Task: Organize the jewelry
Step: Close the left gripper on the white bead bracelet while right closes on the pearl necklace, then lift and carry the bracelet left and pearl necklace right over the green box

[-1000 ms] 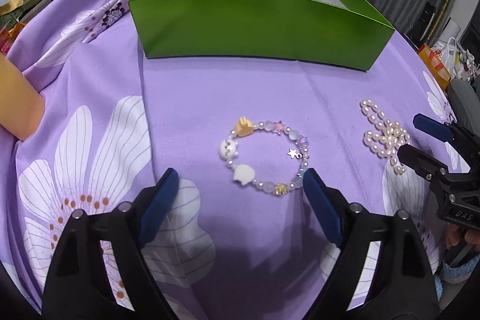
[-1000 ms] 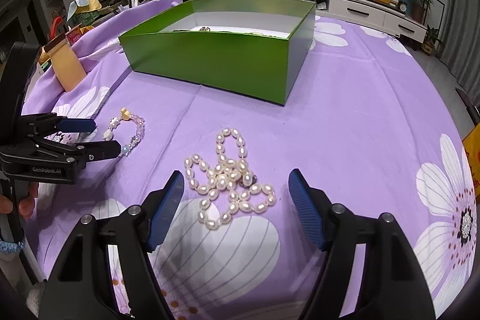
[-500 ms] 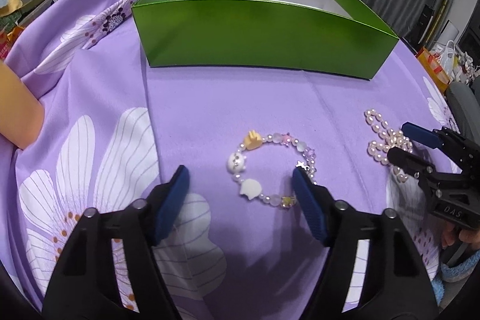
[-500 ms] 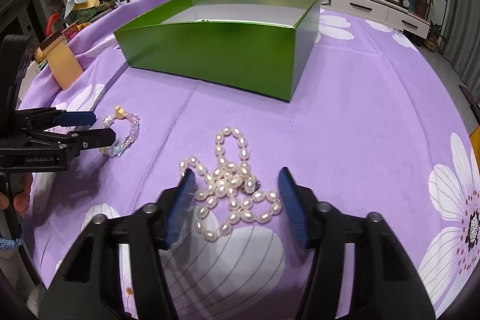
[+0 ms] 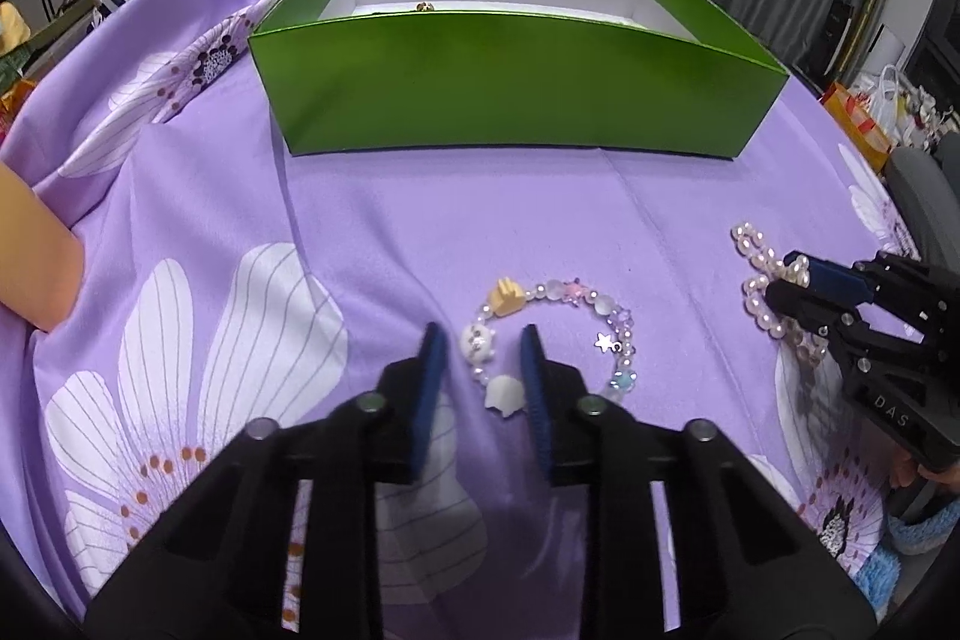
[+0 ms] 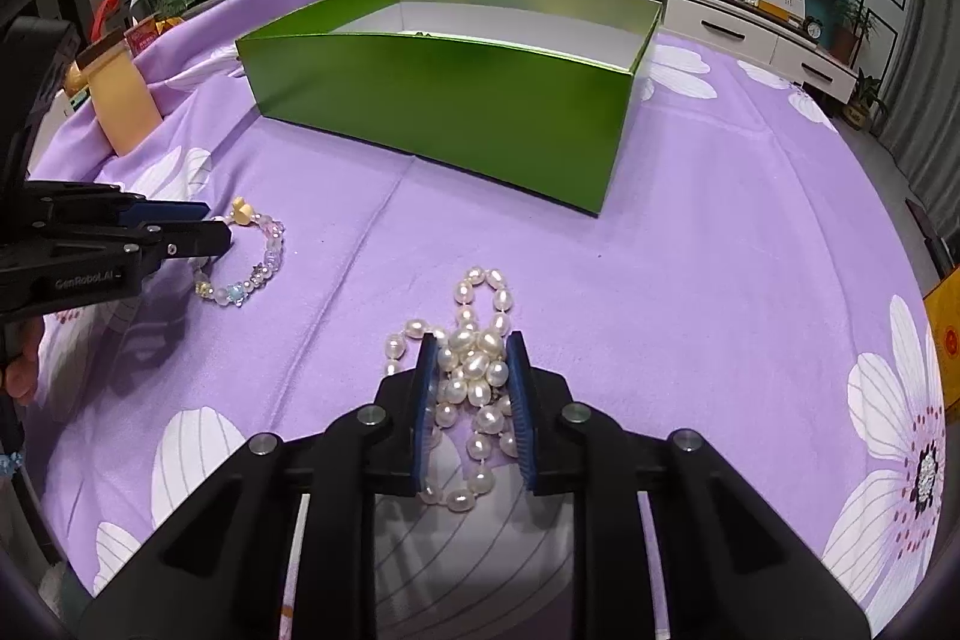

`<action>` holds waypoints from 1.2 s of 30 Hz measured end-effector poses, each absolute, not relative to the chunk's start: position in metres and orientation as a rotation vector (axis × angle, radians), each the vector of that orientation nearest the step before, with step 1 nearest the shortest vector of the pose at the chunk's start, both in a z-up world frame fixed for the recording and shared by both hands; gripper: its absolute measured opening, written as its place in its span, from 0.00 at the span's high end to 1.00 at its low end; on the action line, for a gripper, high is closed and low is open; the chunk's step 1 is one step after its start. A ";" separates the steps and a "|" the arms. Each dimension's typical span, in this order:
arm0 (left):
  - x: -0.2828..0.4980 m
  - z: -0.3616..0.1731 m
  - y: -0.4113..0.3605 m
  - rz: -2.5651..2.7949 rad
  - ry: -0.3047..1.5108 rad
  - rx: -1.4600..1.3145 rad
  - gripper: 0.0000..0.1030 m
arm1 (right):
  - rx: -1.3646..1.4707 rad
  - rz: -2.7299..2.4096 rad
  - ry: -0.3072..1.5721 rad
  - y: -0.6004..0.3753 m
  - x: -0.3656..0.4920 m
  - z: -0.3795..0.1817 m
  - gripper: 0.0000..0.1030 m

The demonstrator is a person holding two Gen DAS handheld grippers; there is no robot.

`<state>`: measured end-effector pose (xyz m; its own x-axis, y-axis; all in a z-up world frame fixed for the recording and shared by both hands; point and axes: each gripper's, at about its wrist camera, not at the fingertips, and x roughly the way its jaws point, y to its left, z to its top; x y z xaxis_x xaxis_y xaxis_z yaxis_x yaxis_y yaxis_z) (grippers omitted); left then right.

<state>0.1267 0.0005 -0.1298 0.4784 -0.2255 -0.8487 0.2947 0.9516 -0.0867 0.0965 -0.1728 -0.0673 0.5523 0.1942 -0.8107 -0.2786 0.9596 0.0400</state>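
Purple flower-print cloth [image 5: 372, 220] covers the worktop; living-room furniture behind.

Left wrist view: left hand-held gripper [image 5: 478, 349] narrowed around the near-left arc of a pastel bead bracelet with white animal, yellow and shell charms [image 5: 555, 334], lying flat on the cloth. Blue pads flank the white animal charm; contact not certain. Open green cardboard box with white interior [image 5: 510, 100] stands beyond; a small brown item [image 5: 425, 6] shows just above its front wall, identity unclear. At right, right hand-held gripper [image 5: 780, 280] sits over a heap of white pearl beads [image 5: 759, 274].

Right wrist view: right hand-held gripper [image 6: 469, 358] closed in on the white pearl strand [image 6: 471, 376], pads pressed to the heap's sides. Left hand-held gripper [image 6: 210, 226] enters from left, hiding part of the bracelet [image 6: 252, 268]. Tan block [image 6: 123, 106] stands at the cloth's far left.
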 end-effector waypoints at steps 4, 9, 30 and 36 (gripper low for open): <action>0.125 -0.131 -0.001 -0.319 1.015 0.097 0.82 | -0.080 0.285 0.943 -0.175 0.096 -0.067 0.78; 0.124 -0.130 0.002 -0.317 1.002 0.084 0.87 | -0.068 0.294 0.926 -0.176 0.094 -0.063 0.78; 0.127 -0.124 0.000 -0.351 0.995 0.104 0.90 | 0.052 0.307 0.934 -0.193 0.091 -0.058 0.67; 0.129 -0.130 -0.008 -0.364 1.009 0.168 0.69 | 0.052 0.325 0.926 -0.190 0.090 -0.056 0.67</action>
